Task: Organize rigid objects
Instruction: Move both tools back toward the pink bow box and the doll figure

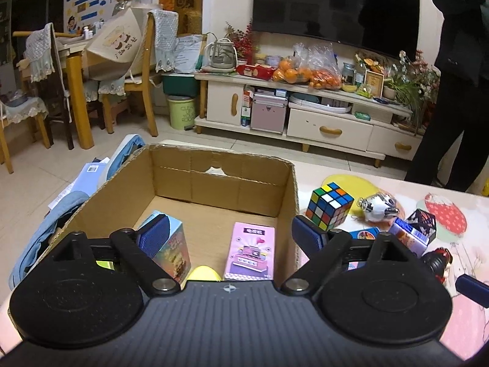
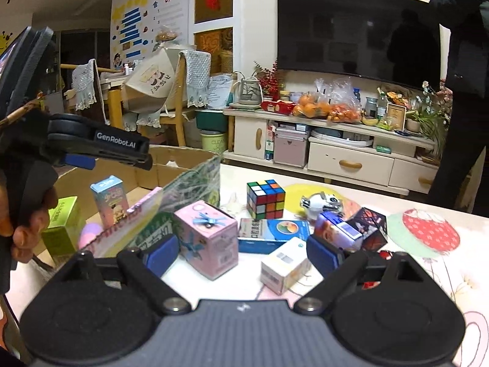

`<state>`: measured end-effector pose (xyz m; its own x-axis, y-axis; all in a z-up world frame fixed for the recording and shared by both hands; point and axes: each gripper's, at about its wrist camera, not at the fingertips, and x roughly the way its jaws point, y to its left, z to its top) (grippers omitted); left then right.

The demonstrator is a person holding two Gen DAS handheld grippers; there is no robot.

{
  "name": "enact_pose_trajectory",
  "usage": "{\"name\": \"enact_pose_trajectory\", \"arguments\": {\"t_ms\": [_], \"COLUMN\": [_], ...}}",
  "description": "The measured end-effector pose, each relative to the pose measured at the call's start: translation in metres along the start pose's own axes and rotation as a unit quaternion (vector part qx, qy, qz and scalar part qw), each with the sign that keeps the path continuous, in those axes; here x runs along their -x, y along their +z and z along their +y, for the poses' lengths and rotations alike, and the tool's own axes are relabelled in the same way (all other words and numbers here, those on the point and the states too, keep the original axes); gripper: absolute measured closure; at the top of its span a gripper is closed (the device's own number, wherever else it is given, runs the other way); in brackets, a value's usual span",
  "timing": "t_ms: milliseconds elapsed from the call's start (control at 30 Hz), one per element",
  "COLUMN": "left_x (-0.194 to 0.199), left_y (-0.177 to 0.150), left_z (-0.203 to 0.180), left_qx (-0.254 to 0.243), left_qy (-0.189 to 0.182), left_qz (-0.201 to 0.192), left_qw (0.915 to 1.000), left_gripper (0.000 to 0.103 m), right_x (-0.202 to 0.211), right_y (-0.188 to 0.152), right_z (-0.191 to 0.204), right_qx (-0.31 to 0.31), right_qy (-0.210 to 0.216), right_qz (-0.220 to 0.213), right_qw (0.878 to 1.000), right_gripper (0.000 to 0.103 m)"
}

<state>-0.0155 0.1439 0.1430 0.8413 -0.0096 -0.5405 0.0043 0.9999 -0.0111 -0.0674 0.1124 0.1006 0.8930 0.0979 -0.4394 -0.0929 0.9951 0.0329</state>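
The left tongs [image 1: 230, 229] were wide open and held nothing. They hung over the cardboard box [image 1: 287, 180]. Just below them in the box sat a pink box [image 1: 249, 252] and a blue carton [image 1: 171, 244], so some things were already put away. The right tongs [image 2: 243, 249] were open and empty too. Right in front of them on the table [image 2: 428, 263] lay a pink cube box [image 2: 211, 238] and a small white box [image 2: 284, 264]. Farther ahead stood a puzzle cube [image 2: 265, 198]. I think plenty was left to pack.
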Motion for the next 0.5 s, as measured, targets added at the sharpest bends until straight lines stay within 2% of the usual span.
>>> {"name": "enact_pose_trajectory", "arguments": {"t_ms": [500], "left_x": [0.001], "left_y": [-0.007], "left_z": [-0.005], "left_qx": [-0.053], "left_qy": [-0.017], "left_qz": [-0.003], "left_qw": [0.9985], "left_gripper": [0.000], "right_x": [0.004], "right_y": [-0.014], "right_z": [-0.024], "right_qx": [-0.020], "right_qy": [-0.011], "right_qz": [0.000], "right_qw": [1.000], "right_gripper": [0.012]}}
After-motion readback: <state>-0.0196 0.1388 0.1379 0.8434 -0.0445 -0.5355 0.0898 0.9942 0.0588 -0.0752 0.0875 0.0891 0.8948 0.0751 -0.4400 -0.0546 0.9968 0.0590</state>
